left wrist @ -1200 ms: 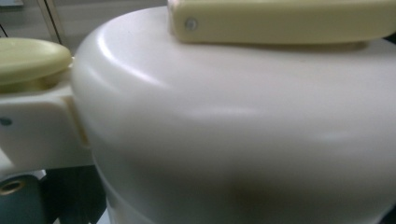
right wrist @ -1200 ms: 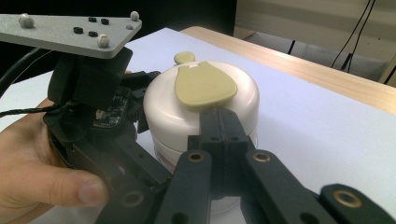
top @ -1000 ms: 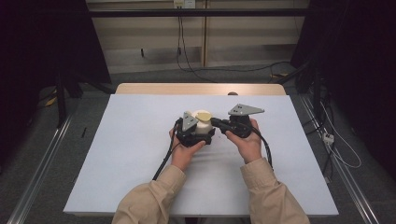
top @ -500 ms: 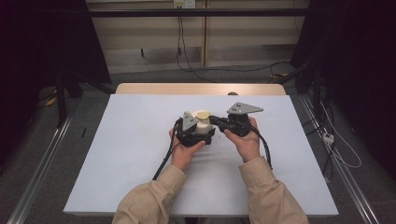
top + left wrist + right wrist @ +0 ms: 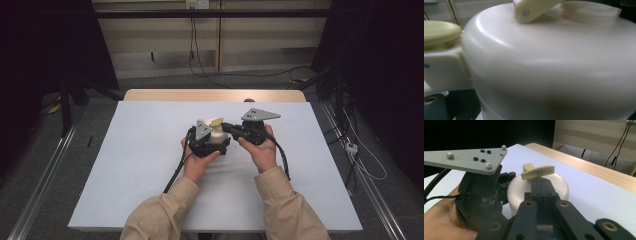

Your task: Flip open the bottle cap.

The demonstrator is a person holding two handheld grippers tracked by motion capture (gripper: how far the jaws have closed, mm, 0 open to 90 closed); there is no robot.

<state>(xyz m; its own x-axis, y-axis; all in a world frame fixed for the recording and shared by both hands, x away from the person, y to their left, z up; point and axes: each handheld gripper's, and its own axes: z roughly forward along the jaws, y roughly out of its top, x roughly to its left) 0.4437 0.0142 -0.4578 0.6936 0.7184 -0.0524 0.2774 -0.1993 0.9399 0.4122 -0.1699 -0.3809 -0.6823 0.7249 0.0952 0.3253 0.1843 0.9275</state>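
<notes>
A cream round container [image 5: 218, 137] stands mid-table, with a pale yellow handle [image 5: 216, 121] tilted up on top. My left gripper [image 5: 214, 144] is shut on the container's body, which looms close in the left gripper view [image 5: 549, 65] under the handle [image 5: 534, 8] and beside a yellow knob [image 5: 439, 31]. My right gripper [image 5: 228, 128] comes in from the right. In the right gripper view its jaws [image 5: 541, 183] are pressed together with their tips right under the handle [image 5: 537, 172] on the container [image 5: 560, 186]. How much of the handle sits between them is hidden.
The white table [image 5: 125, 165] has a wooden strip [image 5: 210, 95] along its far edge. Cables [image 5: 200, 60] lie on the floor beyond it. Metal rails [image 5: 45, 180] run along both sides. The other hand's gripper [image 5: 480, 195] with its grey plate stands left of the container.
The yellow handle on top of the container has tilted up from lying flat. Both hands have stayed in nearly the same place.
</notes>
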